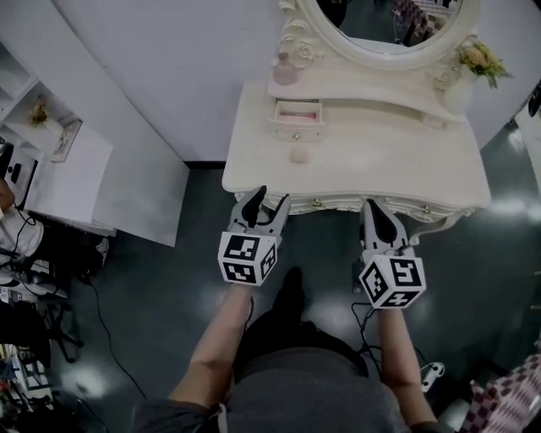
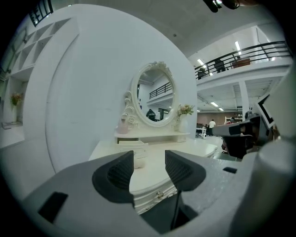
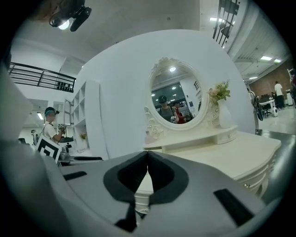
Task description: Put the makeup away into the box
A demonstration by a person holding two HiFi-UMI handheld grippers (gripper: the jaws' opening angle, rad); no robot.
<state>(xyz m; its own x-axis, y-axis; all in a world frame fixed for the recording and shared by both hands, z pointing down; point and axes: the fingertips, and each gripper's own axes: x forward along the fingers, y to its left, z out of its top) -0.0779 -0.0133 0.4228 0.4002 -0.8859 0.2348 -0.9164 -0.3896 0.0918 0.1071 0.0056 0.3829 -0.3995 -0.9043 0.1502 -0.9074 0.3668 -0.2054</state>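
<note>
A cream dressing table [image 1: 406, 169] with an oval mirror [image 1: 385, 21] stands ahead of me. On it sits a small cream drawer box [image 1: 297, 120], its pink-lined drawer pulled open. In front of the box lies a small pale pink makeup jar [image 1: 299, 156], also seen between the jaws of the left gripper view as the jar [image 2: 139, 161], far off. A pink bottle [image 1: 286, 72] stands on the raised shelf. My left gripper [image 1: 269, 201] hangs at the table's front edge, open and empty. My right gripper [image 1: 374, 210] is shut with nothing in it, short of the front edge.
A vase of flowers [image 1: 463, 80] stands at the shelf's right end. A white side desk [image 1: 80, 182] and shelving stand to the left, with cables on the dark floor [image 1: 101, 321]. A person in a cap [image 3: 51, 129] stands far left.
</note>
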